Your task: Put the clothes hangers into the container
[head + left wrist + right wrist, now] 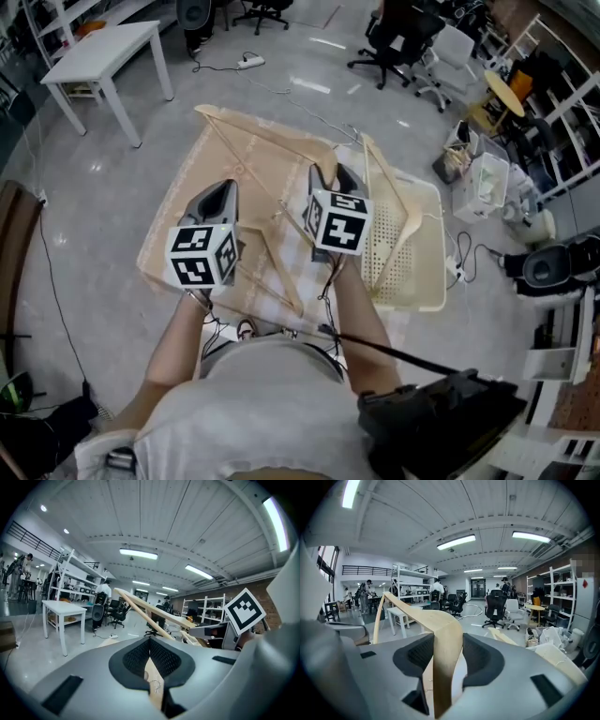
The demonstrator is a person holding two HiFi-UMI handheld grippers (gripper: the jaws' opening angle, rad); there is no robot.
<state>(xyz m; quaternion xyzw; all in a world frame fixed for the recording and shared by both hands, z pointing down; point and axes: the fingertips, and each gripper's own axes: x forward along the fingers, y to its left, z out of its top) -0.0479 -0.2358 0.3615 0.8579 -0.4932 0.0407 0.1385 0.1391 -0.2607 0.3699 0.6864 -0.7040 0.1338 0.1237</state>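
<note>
Wood fills both sets of jaws. My right tongs (pixel 440 656) are clamped on the wide shoulder of a broad hanger (pixel 419 616), whose far arm sticks out high over the floor. My left tongs (pixel 150 656) are pinched almost flat on a thinner hanger (pixel 153 679), with its wire hook just behind the pads. From the head view, both loads hang above the cloth (pixel 173 220), near the cream slatted container (pixel 427 302) but not over it. A third hanger (pixel 405 220) already lies inside. I judge this as mid-carry. Next I should swing right until the wood sits over the opening, tip the long arm so it clears the rim, then let go one hand at a time.
</note>
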